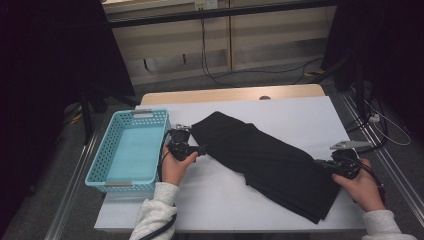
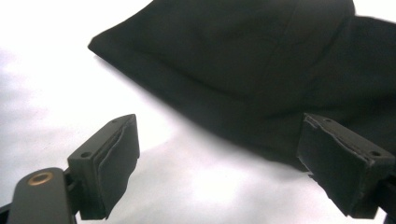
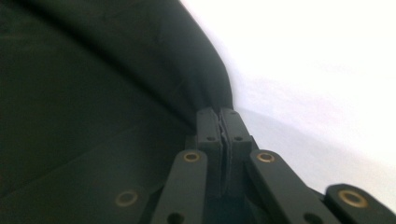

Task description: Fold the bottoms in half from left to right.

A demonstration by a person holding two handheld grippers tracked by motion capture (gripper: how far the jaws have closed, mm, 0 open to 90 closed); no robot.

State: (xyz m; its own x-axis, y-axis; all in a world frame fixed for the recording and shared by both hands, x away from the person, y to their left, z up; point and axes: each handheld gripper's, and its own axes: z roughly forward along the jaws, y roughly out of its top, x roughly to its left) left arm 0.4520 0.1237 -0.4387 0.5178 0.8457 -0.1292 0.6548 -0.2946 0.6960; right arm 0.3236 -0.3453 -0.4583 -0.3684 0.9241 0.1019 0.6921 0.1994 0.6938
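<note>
Overhead, the high view shows a black folded garment [image 1: 265, 160] lying flat on the white surface [image 1: 220, 195], its long axis running diagonally from the far-left corner, near the turquoise basket [image 1: 112, 165], down to the near-right edge. The left gripper [image 1: 200, 149] sits at the garment's far-left end, just beside its edge; the right gripper [image 1: 320, 164] is at the opposite, near-right end, against the cloth. Each hand is therefore closest to its own end of the long axis, with the garment stretched between them. Left gripper view: the jaws stand wide apart and released, nothing between them; the garment's [image 2: 261, 60] folded edge lies directly ahead and slightly right, with the right jaw already overlapping the cloth and the left one over bare surface [image 2: 56, 79]. Judgement: a short advance along the jaws' line would bring the edge between them. Right gripper view: the jaws are clenched together at the garment's [image 3: 84, 93] edge, and a hem appears to run into them, so the right gripper is judged to be grasping the cloth; bright surface [image 3: 317, 60] lies to the right. Judgement: the coming move turns on the left gripper securing its end.
</note>
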